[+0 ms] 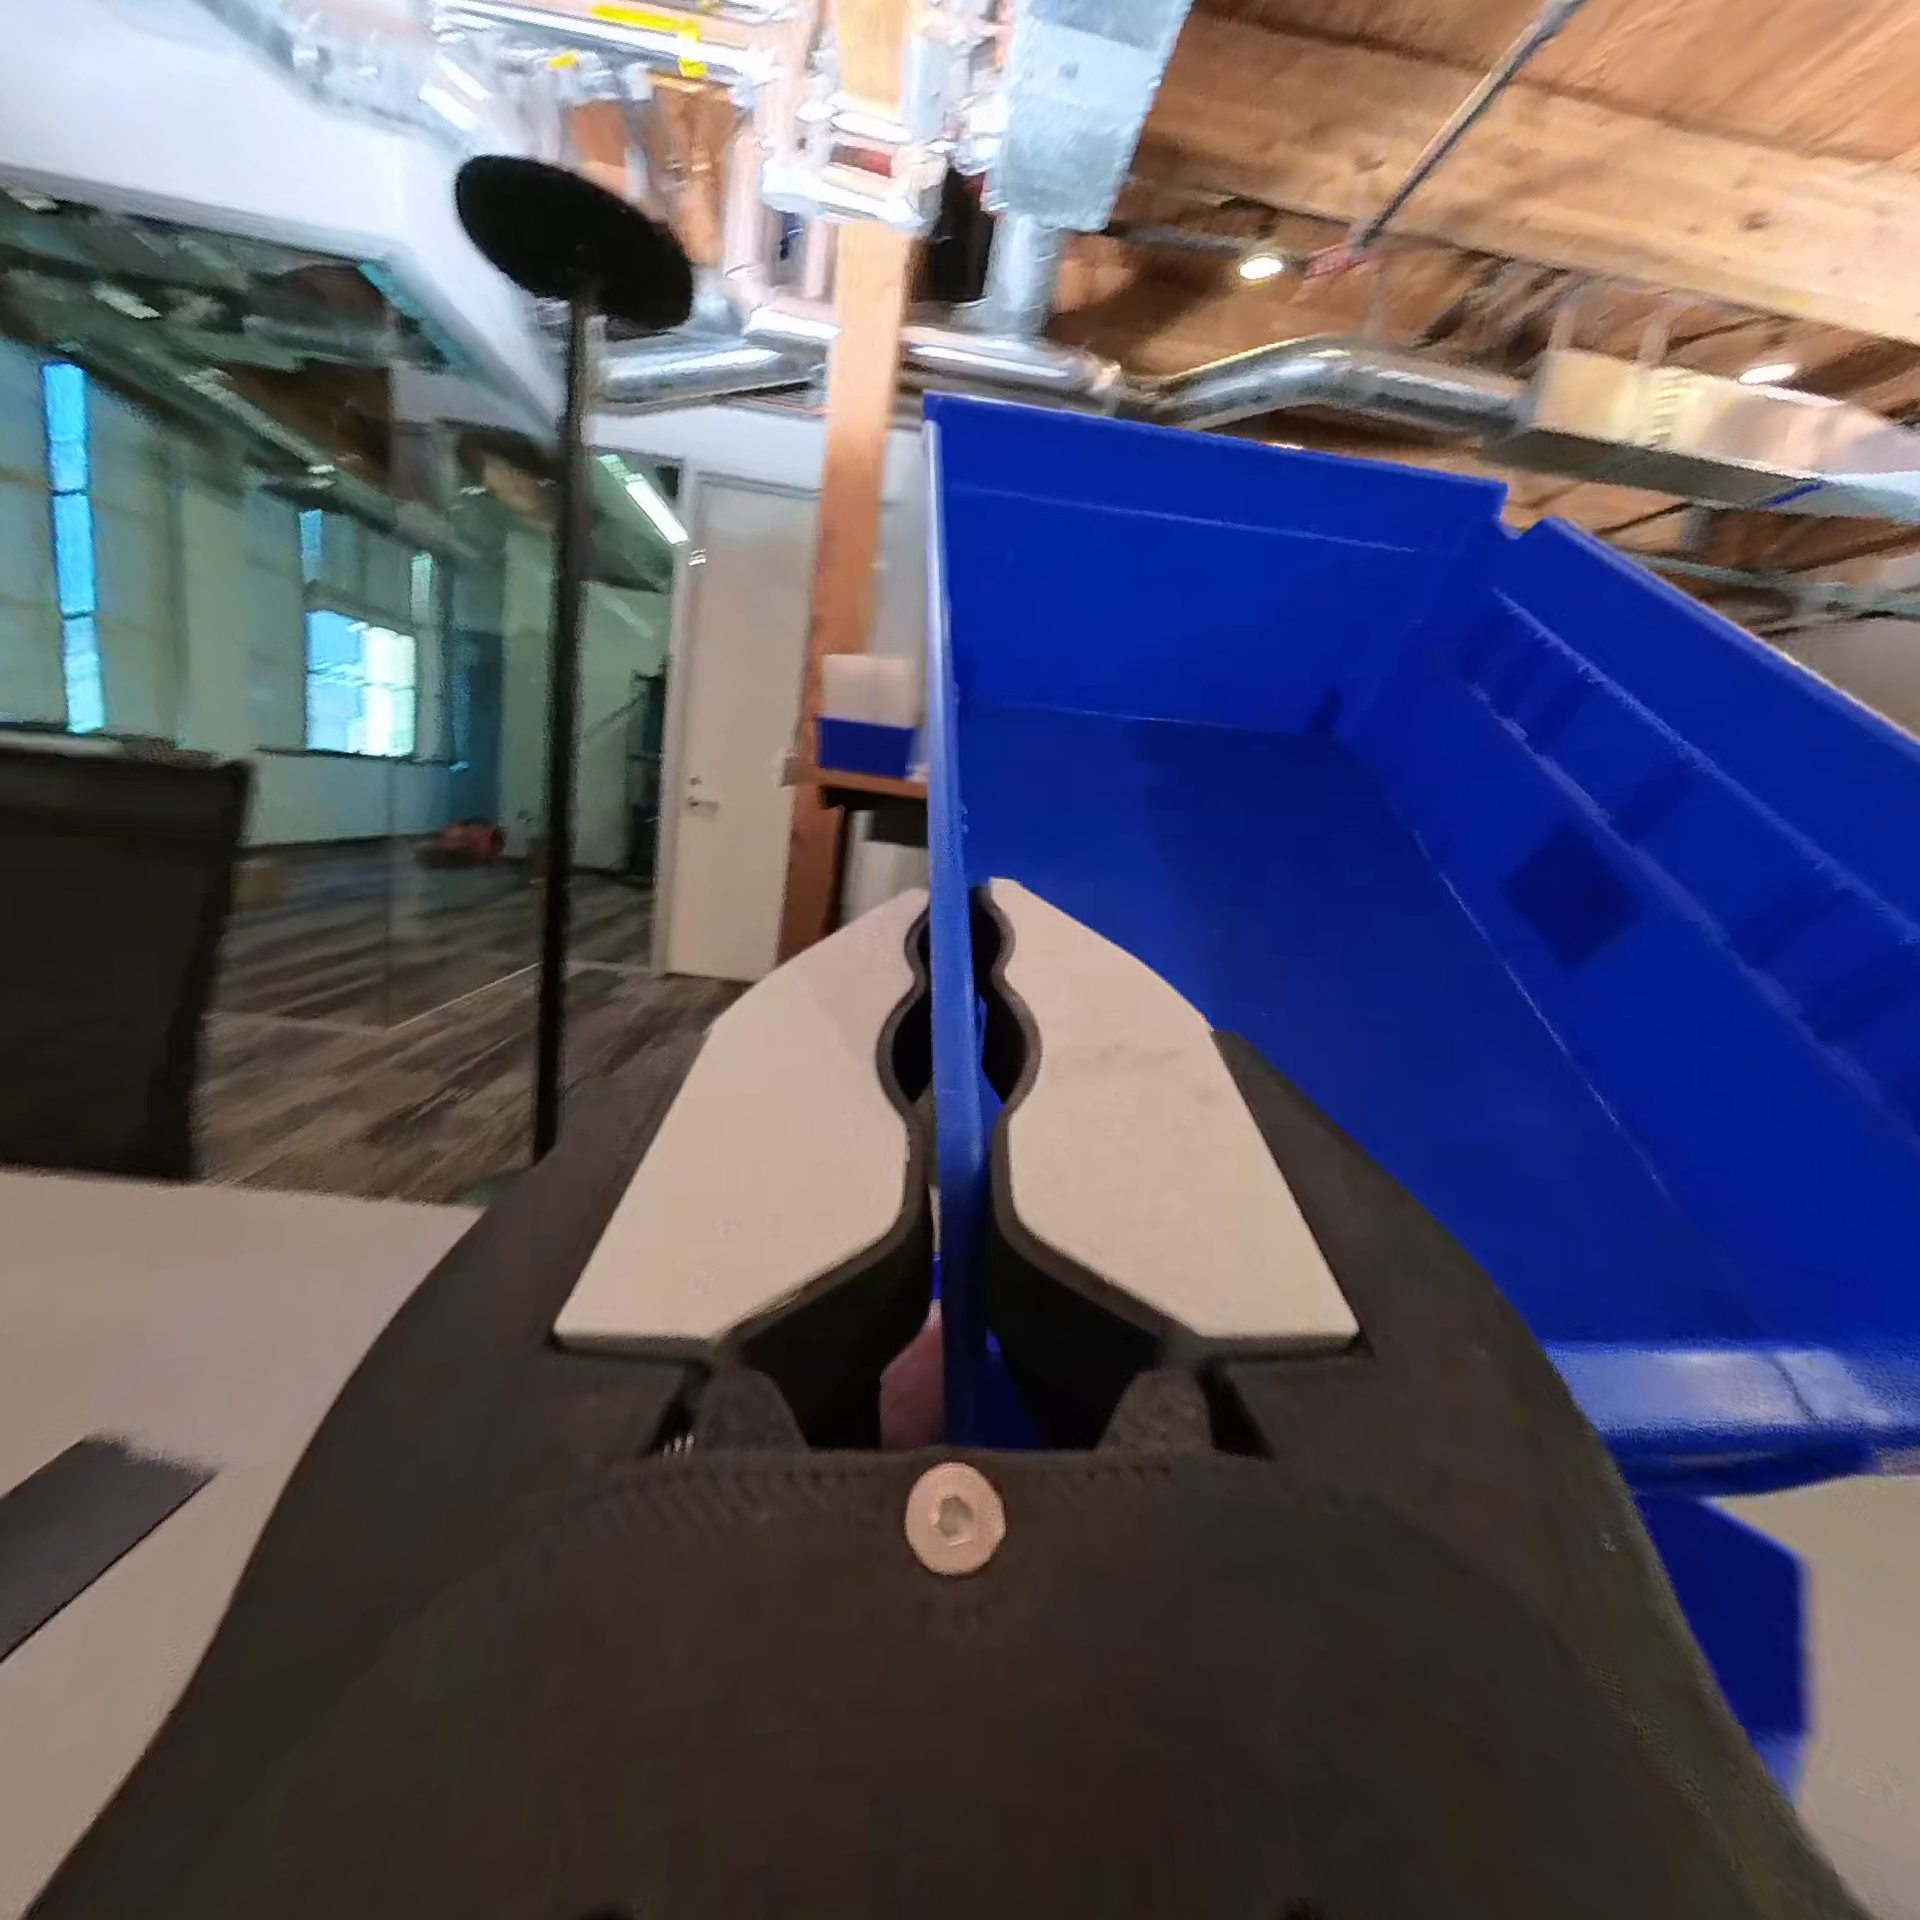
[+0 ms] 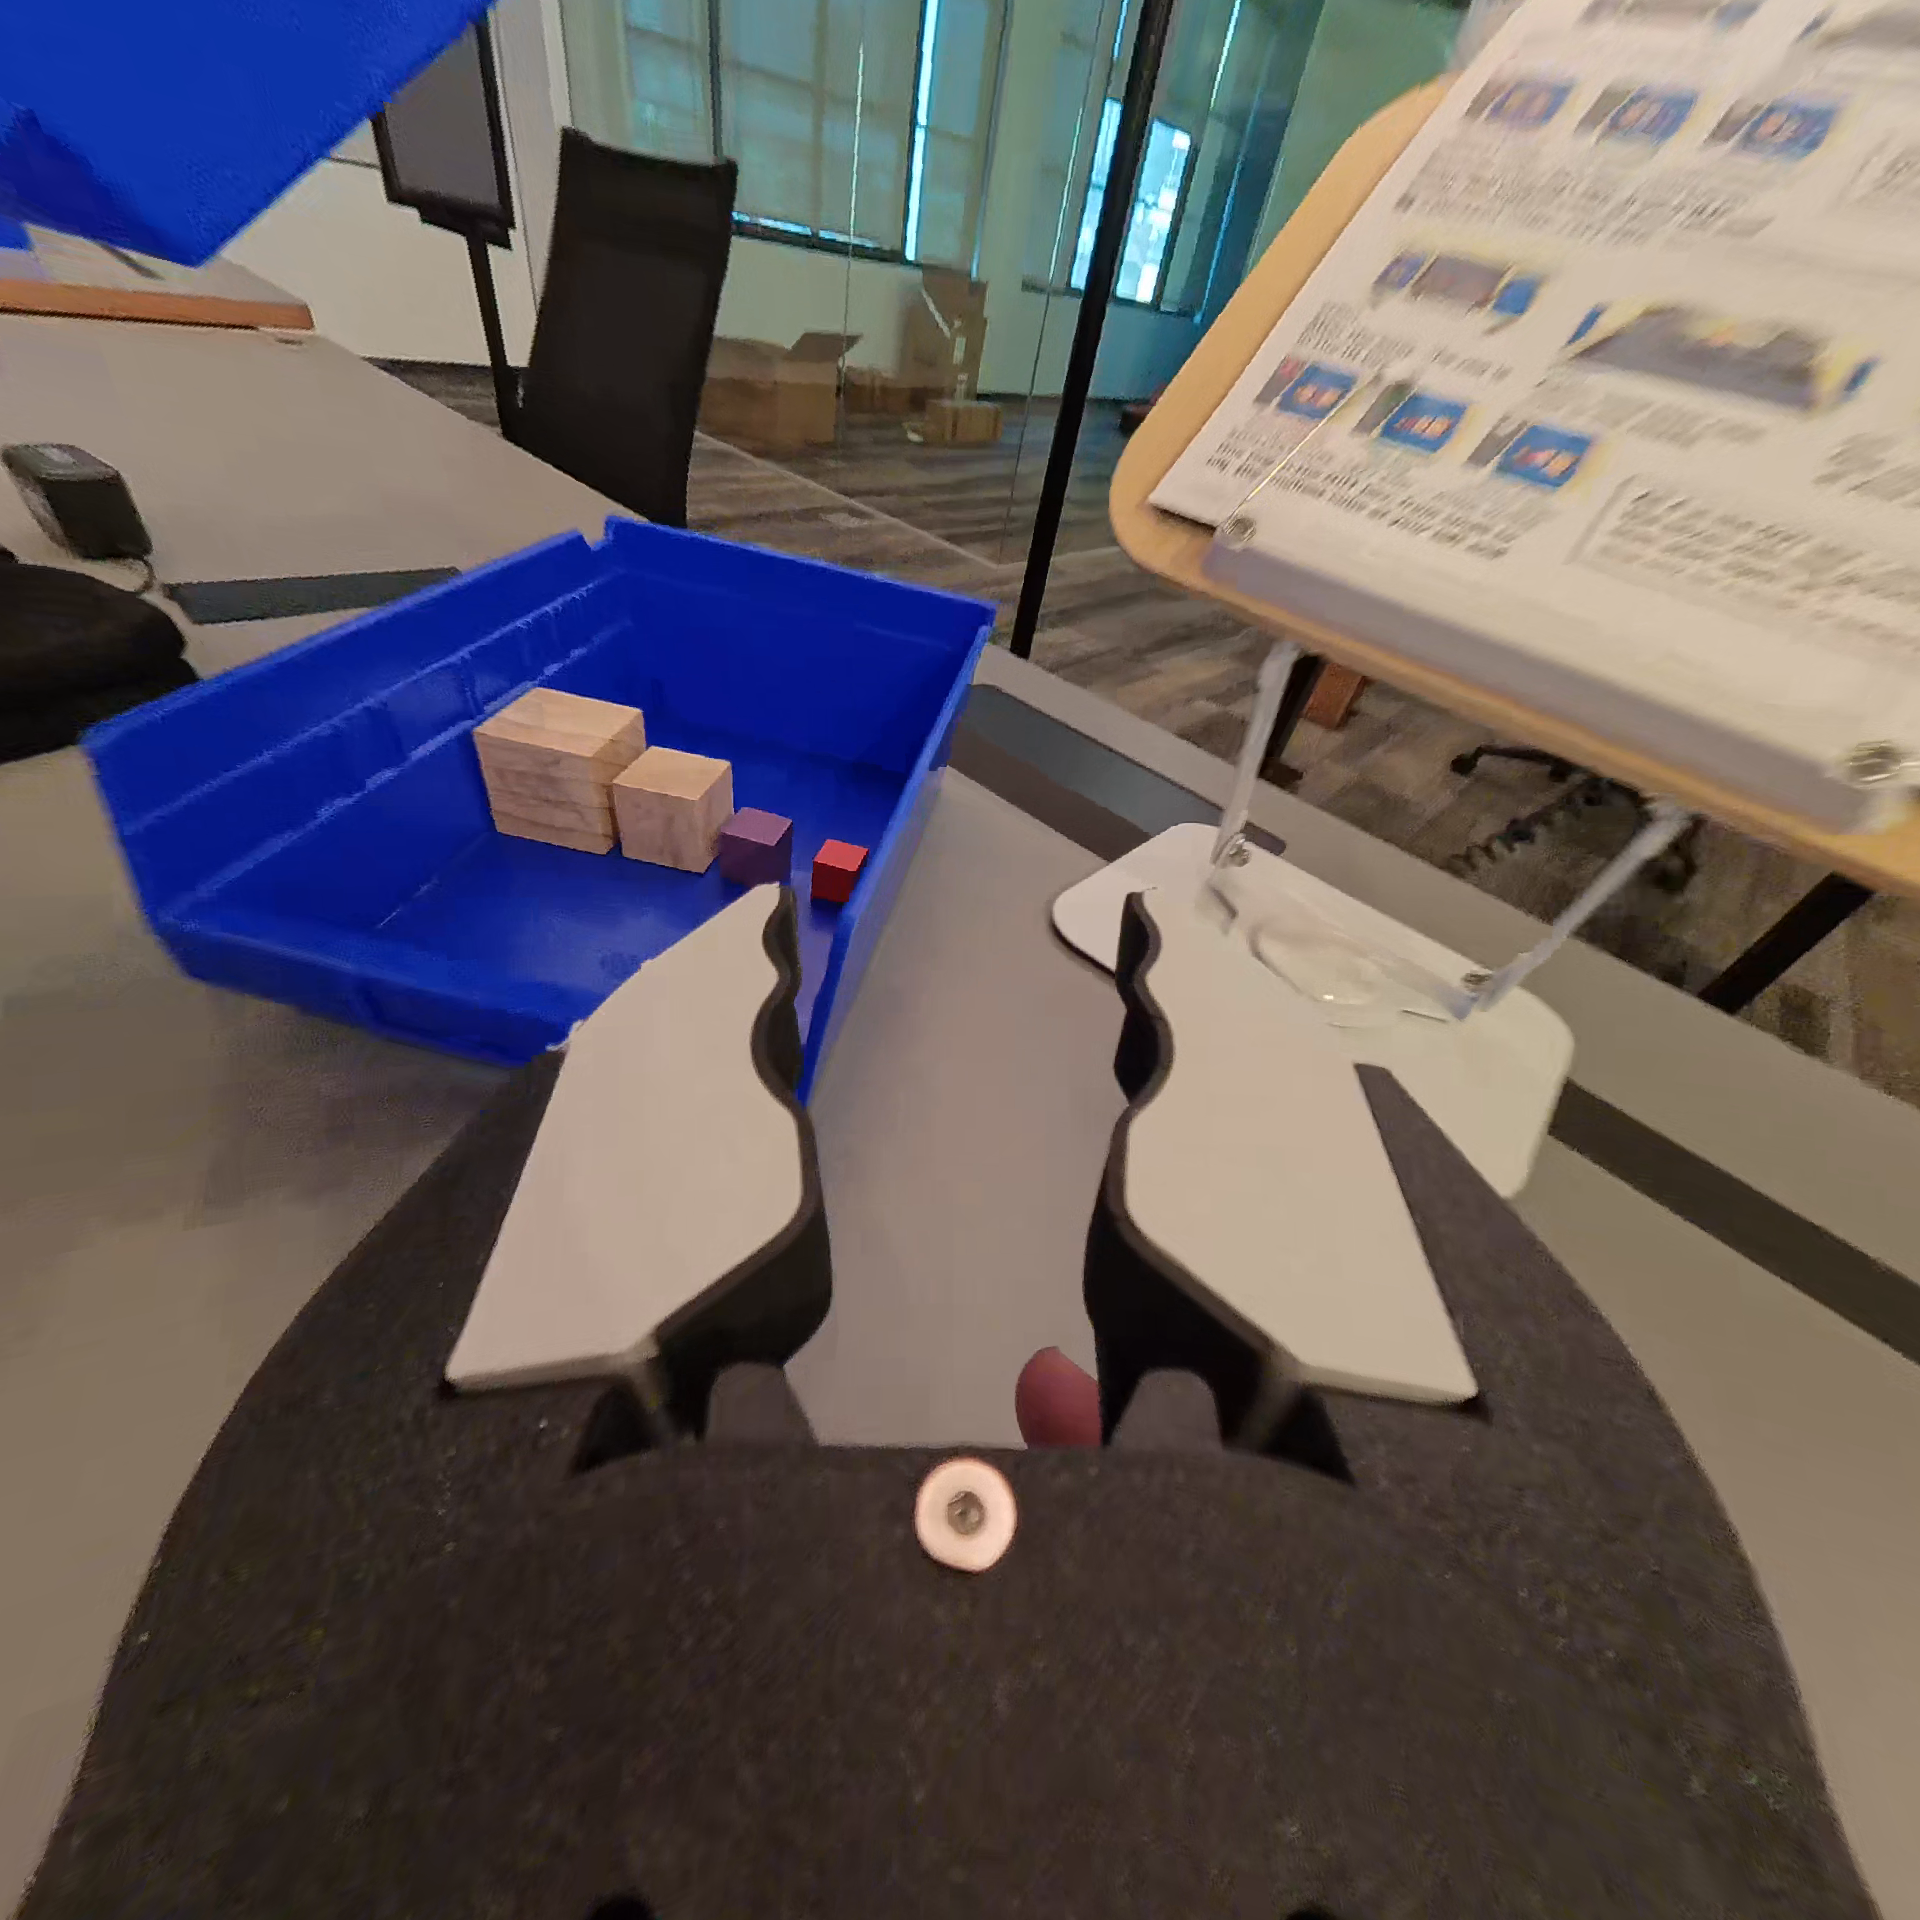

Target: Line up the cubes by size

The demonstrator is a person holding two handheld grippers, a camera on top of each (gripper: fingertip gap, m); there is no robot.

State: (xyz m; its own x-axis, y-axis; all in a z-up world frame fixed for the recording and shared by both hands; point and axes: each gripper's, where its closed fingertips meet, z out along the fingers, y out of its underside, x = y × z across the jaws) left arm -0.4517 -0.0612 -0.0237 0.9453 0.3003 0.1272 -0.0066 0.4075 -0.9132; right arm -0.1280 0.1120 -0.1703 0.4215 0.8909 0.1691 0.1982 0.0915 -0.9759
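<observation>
My left gripper [image 1: 958, 914] is shut on the thin side wall of an empty blue bin [image 1: 1351, 831] and holds it tilted up in the air. That bin also shows at the top left of the right wrist view [image 2: 187, 104]. A second blue bin [image 2: 312, 665] stands on the grey table. It holds a row of cubes: a large wooden one [image 2: 556, 769], a smaller wooden one [image 2: 670, 808], a purple one [image 2: 756, 844] and a small red one [image 2: 837, 869]. My right gripper [image 2: 954, 904] is open and empty at this bin's right wall, which runs just beside the left finger.
A tilted wooden stand with a printed sheet [image 2: 1558, 364] rises at the right on a white base [image 2: 1351, 997]. A black chair [image 2: 623, 312] and a black device [image 2: 73, 499] are at the far left. A black pole lamp [image 1: 566, 623] stands behind the table [image 1: 208, 1351]. One gripper's finger ends stand about 40 cm off the other's.
</observation>
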